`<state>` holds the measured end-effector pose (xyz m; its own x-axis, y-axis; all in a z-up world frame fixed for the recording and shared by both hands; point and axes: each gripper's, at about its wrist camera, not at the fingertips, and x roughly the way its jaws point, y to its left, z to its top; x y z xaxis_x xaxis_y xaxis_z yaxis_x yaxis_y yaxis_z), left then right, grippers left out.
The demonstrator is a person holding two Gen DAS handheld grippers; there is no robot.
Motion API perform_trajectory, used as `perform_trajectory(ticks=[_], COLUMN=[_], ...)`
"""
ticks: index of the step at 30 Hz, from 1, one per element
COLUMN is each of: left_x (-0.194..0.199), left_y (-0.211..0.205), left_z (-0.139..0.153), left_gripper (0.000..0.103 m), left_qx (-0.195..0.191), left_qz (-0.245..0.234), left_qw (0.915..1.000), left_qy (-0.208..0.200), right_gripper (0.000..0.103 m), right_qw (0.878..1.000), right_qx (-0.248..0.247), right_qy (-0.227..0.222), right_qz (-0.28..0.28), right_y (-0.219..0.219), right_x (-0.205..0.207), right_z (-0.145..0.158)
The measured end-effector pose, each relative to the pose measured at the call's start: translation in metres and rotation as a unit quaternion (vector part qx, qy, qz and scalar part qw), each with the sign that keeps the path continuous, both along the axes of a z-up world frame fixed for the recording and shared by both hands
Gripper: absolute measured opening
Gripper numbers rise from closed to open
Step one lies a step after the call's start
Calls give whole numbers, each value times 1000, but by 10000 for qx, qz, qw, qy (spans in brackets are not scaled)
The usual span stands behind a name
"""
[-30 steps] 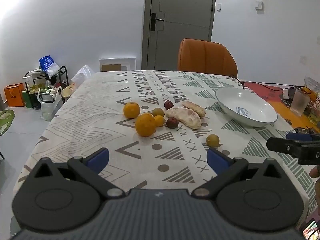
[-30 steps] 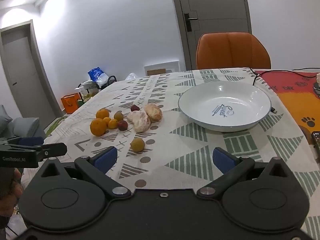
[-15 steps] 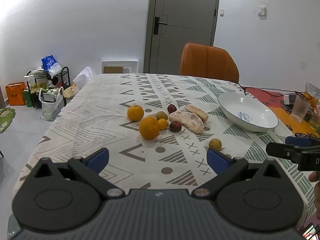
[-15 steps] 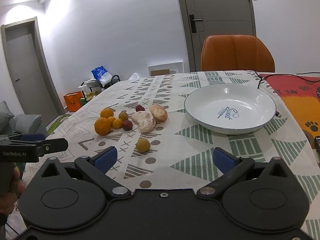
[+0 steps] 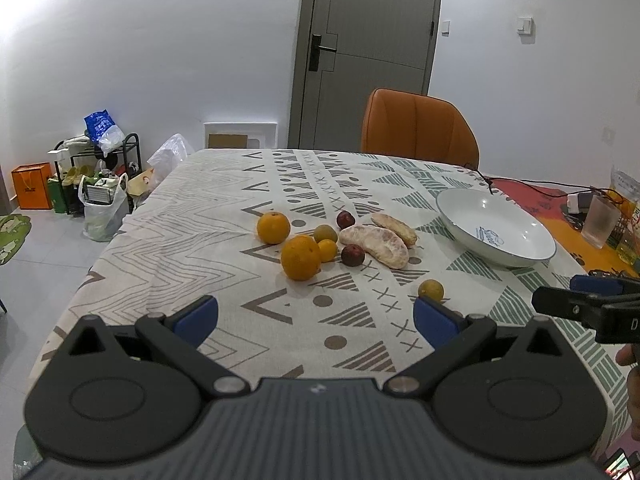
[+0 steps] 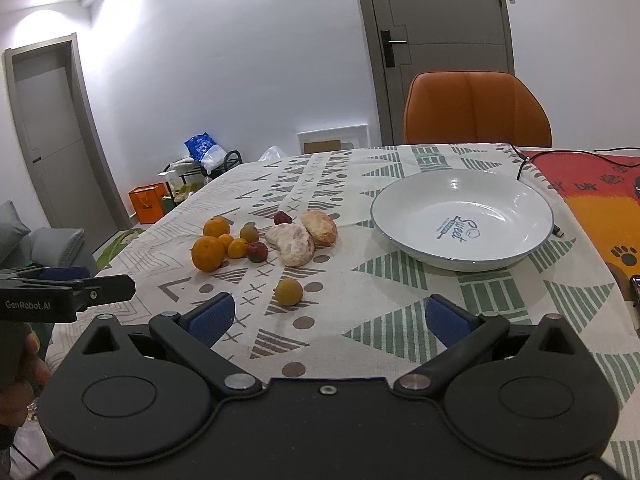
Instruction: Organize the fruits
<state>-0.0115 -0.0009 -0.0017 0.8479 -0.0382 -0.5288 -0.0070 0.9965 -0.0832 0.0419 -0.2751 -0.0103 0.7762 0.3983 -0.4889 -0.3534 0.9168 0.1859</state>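
A cluster of fruit lies mid-table: two large oranges (image 5: 300,257) (image 5: 273,228), small yellow-orange fruits (image 5: 327,250), two dark red ones (image 5: 353,255) and two peeled pomelo segments (image 5: 376,240). One small yellow fruit (image 5: 431,290) (image 6: 289,291) sits apart, nearer the front. The white bowl (image 5: 460,216) (image 6: 496,254) stands empty to the right. My left gripper (image 5: 316,318) is open, low over the front of the table, with nothing between its fingers. My right gripper (image 6: 327,316) is open too, with the lone yellow fruit just beyond its left finger.
An orange chair (image 5: 418,130) stands behind the table, before a grey door (image 5: 366,52). A cable (image 6: 524,160), a glass (image 5: 602,220) and clutter lie at the table's right end. Bags and a rack (image 5: 98,176) stand on the floor at left.
Both views have pulled back and risen slightly, so the fruit and bowl look a bit smaller and farther off. Nothing on the table has moved, and both grippers stay open.
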Motion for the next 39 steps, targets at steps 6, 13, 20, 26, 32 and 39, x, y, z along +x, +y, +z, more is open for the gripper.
perform_trajectory(ticks=[6,13,20,26,32,39], left_x=[-2,-2,-2,-2,-1,-1], left_y=[3,4,5,5,5,7], left_z=[0,0,0,0,0,1], left_gripper=[103,103,103,103,103,103], left_qx=[-20,-24,-29,-30,-35,-29], left_qz=[43,47,34,39,50,63], left_qw=[10000,10000,10000,10000,10000,10000], left_qy=[-8,-11,-13,-11,-11,-27], right_gripper=[103,103,103,103,103,103], right_qw=[10000,10000,10000,10000,10000,9999], right_qx=[-6,-1,-8,-17,-31,-59], right_qy=[23,22,27,49,57,91], right_qz=[-8,-1,-8,8,19,35], right_y=[0,0,1,1,2,3], right_x=[1,1,1,1,2,4], right_z=[-1,-1,-1,-2,-3,-4])
